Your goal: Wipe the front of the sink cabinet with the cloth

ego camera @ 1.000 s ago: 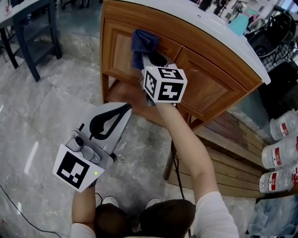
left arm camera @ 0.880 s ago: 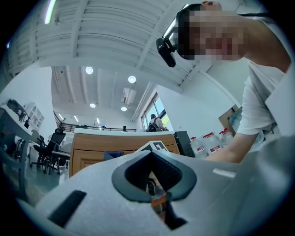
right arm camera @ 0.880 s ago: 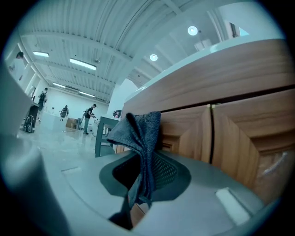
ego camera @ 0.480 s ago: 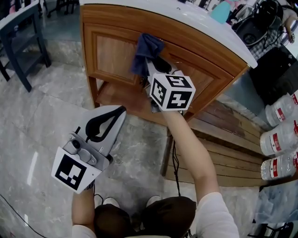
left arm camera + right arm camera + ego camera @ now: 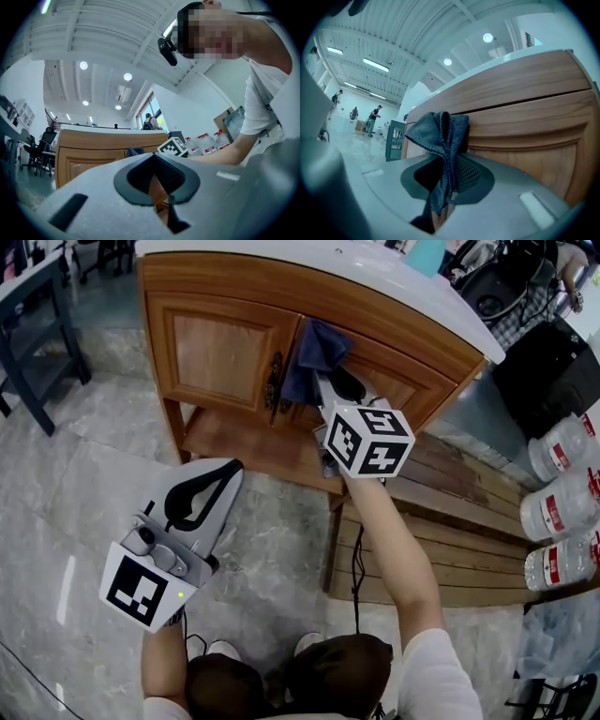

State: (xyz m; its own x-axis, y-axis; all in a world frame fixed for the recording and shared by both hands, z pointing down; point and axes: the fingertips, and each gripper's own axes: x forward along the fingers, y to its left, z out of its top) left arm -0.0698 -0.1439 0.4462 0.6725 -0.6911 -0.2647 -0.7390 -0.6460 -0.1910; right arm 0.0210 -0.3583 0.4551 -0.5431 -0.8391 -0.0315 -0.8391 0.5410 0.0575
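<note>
A dark blue cloth (image 5: 314, 354) is pinched in my right gripper (image 5: 323, 376) and pressed against the upper front of the wooden sink cabinet (image 5: 220, 343), near the seam between its two doors. In the right gripper view the cloth (image 5: 439, 133) hangs bunched out of the shut gripper (image 5: 443, 161), touching the cabinet front (image 5: 529, 126). My left gripper (image 5: 228, 468) is held low above the floor, away from the cabinet, shut with nothing in it. The left gripper view shows that gripper (image 5: 153, 159) pointed at the cabinet (image 5: 89, 152).
Dark metal handles (image 5: 274, 382) sit where the doors meet. A wooden slatted platform (image 5: 450, 521) lies to the right of the cabinet, with several water bottles (image 5: 562, 512) beyond it. A cable (image 5: 356, 568) runs over the marble floor. A dark table frame (image 5: 37, 352) stands at the left.
My right gripper has slid the cloth rightward along the cabinet front, from the left door to the seam between the doors. The left gripper has stayed low and shut.
</note>
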